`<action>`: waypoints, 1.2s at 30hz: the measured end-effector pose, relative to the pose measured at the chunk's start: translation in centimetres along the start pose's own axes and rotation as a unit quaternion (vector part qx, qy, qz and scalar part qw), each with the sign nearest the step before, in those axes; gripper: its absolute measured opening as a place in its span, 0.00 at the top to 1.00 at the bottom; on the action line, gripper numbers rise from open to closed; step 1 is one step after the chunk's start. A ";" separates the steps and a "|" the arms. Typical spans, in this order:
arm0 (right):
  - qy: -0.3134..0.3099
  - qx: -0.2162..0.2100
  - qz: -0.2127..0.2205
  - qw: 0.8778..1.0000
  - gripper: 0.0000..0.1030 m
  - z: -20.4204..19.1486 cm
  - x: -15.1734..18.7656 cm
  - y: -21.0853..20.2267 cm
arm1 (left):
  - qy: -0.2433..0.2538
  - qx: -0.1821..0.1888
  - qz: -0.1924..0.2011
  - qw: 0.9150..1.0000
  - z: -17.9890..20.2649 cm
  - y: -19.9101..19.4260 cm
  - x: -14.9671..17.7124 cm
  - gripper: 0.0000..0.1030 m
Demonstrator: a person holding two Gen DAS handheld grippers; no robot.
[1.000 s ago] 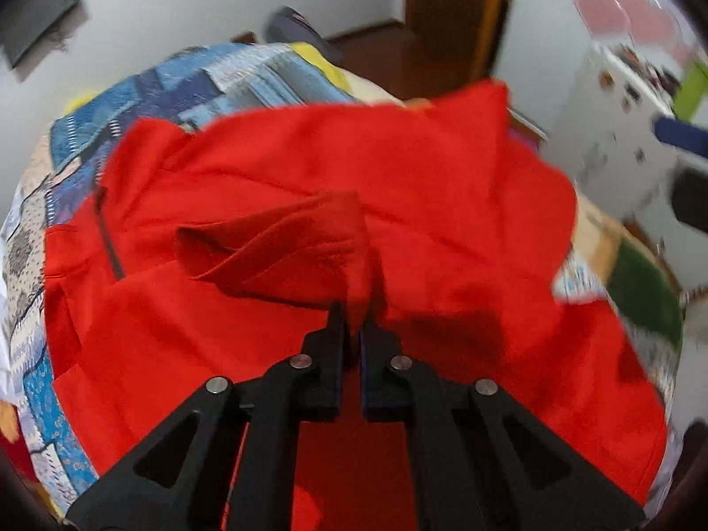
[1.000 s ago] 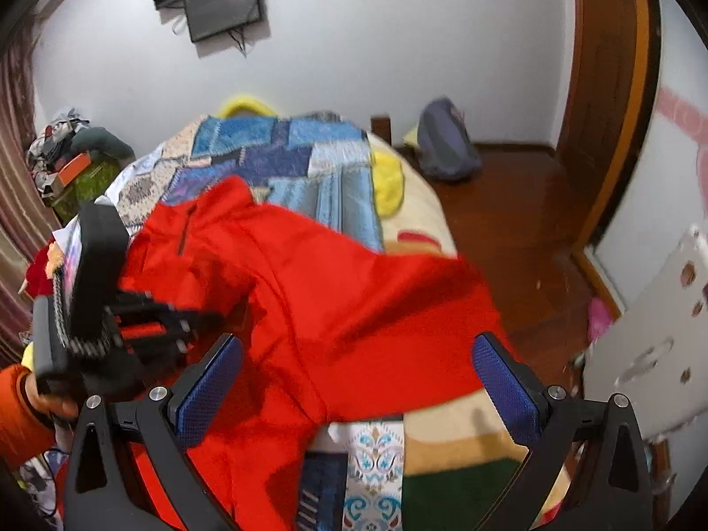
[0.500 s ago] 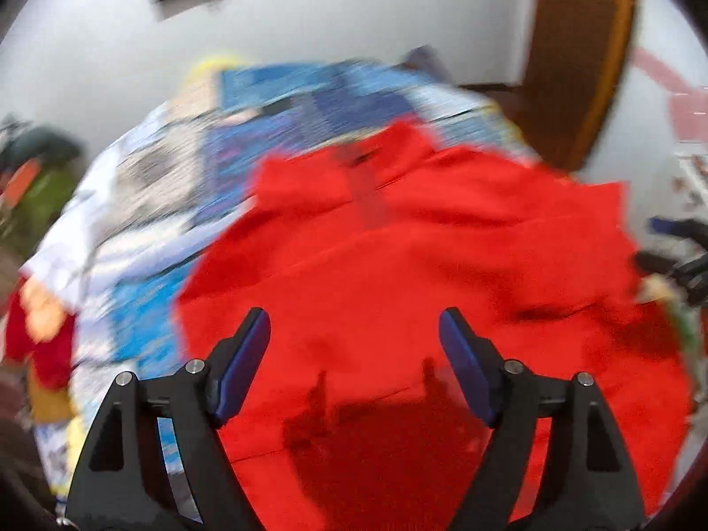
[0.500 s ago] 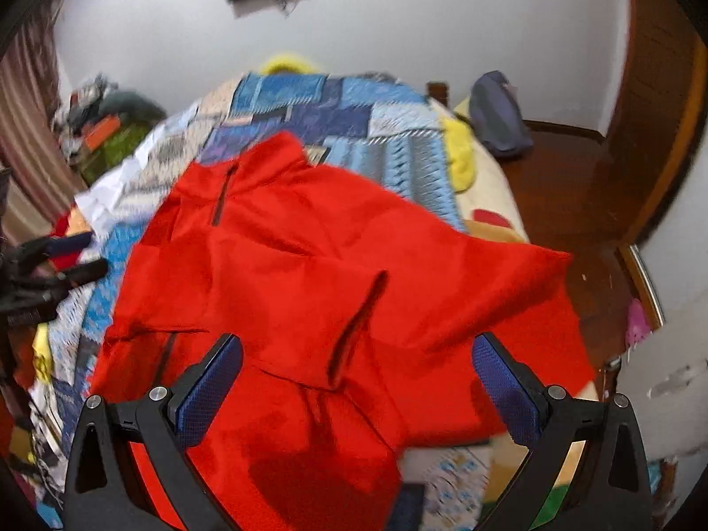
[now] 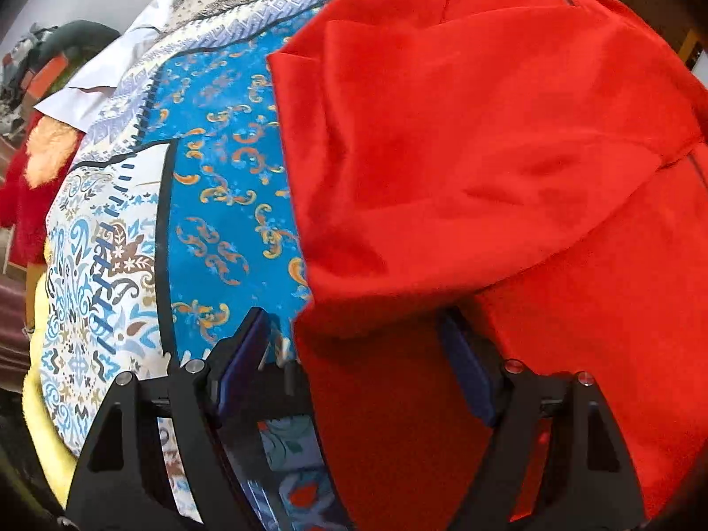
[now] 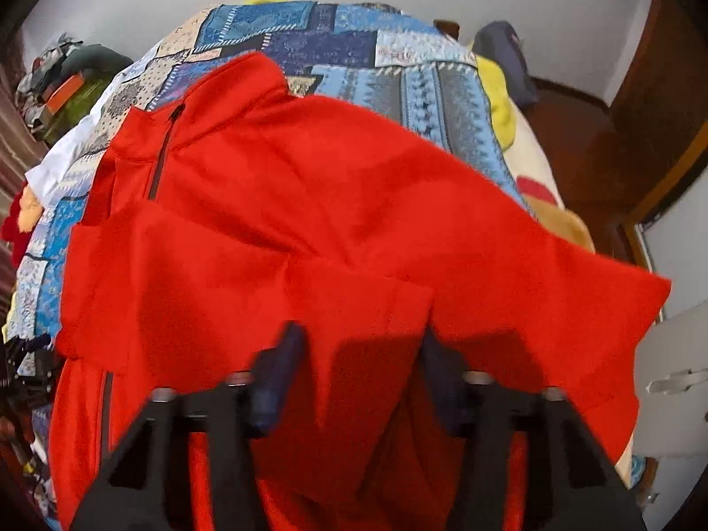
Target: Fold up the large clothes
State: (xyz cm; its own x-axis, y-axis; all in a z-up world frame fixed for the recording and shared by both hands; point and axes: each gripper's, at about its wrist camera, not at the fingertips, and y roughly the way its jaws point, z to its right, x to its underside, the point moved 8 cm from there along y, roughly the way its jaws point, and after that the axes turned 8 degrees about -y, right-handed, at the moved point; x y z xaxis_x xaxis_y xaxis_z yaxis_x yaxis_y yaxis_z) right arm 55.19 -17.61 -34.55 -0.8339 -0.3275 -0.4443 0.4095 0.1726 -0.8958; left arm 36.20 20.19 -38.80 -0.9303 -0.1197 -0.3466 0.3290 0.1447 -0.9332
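Observation:
A large red zip-neck fleece top (image 6: pixel 309 203) lies spread on the patchwork bedspread (image 6: pixel 354 44), one sleeve folded across its body. In the left wrist view the top (image 5: pixel 486 155) fills the right side, and its left edge lies between the jaws of my open left gripper (image 5: pixel 354 345), low over the bed. My right gripper (image 6: pixel 358 354) is open, close above the lower middle of the top, its fingers (image 6: pixel 278 371) either side of a fabric fold. Its dark zip (image 6: pixel 161 155) shows near the collar.
The blue patterned bedspread (image 5: pixel 212 203) lies bare left of the top. A pile of clutter (image 6: pixel 66 79) sits at the far left of the bed. A dark bag (image 6: pixel 504 57) and wooden floor are at the far right, with a wooden door (image 6: pixel 655 101).
My left gripper opened, let go of the red sleeve, and moved down to the top's left edge. My right gripper came down close over the top. The sleeve now lies folded across the body.

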 end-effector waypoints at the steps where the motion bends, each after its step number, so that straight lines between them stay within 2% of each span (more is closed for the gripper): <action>1: -0.002 -0.006 0.002 1.000 0.74 -0.4 -0.3 0.1 | -0.008 -0.013 0.009 1.000 -0.4 0.2 -0.3 0.24; 2: -0.003 -0.009 0.007 1.000 0.84 -0.5 -0.4 -0.1 | -0.022 -0.025 0.016 0.999 -0.9 0.4 -0.5 0.24; 3: -0.006 -0.010 0.011 1.000 0.87 -0.8 -0.6 -0.3 | -0.033 -0.034 0.021 0.999 -1.3 0.5 -0.7 0.24; 9: -0.033 0.048 0.039 0.998 0.91 0.5 -1.3 -3.0 | -0.082 -0.090 0.066 0.990 -3.7 -0.9 -1.4 0.24; 11: -0.034 0.061 0.030 0.997 0.91 1.6 -1.0 -3.2 | -0.093 -0.089 0.067 0.989 -4.4 -1.2 -1.2 0.24; 15: -0.038 0.088 0.000 0.995 0.91 3.4 0.9 -2.1 | -0.080 -0.104 0.058 0.990 -4.0 -1.3 0.7 0.24; 19: -0.062 0.119 0.011 0.991 0.90 3.9 2.0 -2.1 | -0.047 -0.130 0.047 0.989 -2.6 -0.3 1.2 0.21; 22: -0.098 0.150 0.002 0.984 0.90 3.6 2.6 -2.4 | -0.052 -0.126 0.045 0.990 -2.6 -0.2 1.4 0.21; 26: -0.114 0.174 -0.007 0.978 0.90 3.9 3.3 -2.9 | -0.055 -0.119 0.038 0.991 -2.6 -0.3 1.4 0.20; 31: -0.092 0.224 -0.028 0.970 0.90 7.0 4.5 -3.3 | -0.059 -0.113 0.028 0.992 -3.0 0.1 1.1 0.20; 36: -0.053 0.234 -0.034 0.970 0.90 10.0 6.2 -4.9 | -0.069 -0.108 0.022 0.991 -3.1 0.1 0.9 0.20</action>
State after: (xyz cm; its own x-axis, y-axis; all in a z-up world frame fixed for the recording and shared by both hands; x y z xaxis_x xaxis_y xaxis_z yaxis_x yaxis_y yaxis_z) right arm 51.67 -29.77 -32.98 -0.8320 -0.4218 -0.3602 0.4988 -0.2849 -0.8185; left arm 34.88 23.16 -38.94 -0.8801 -0.2400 -0.4096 0.3119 0.3581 -0.8801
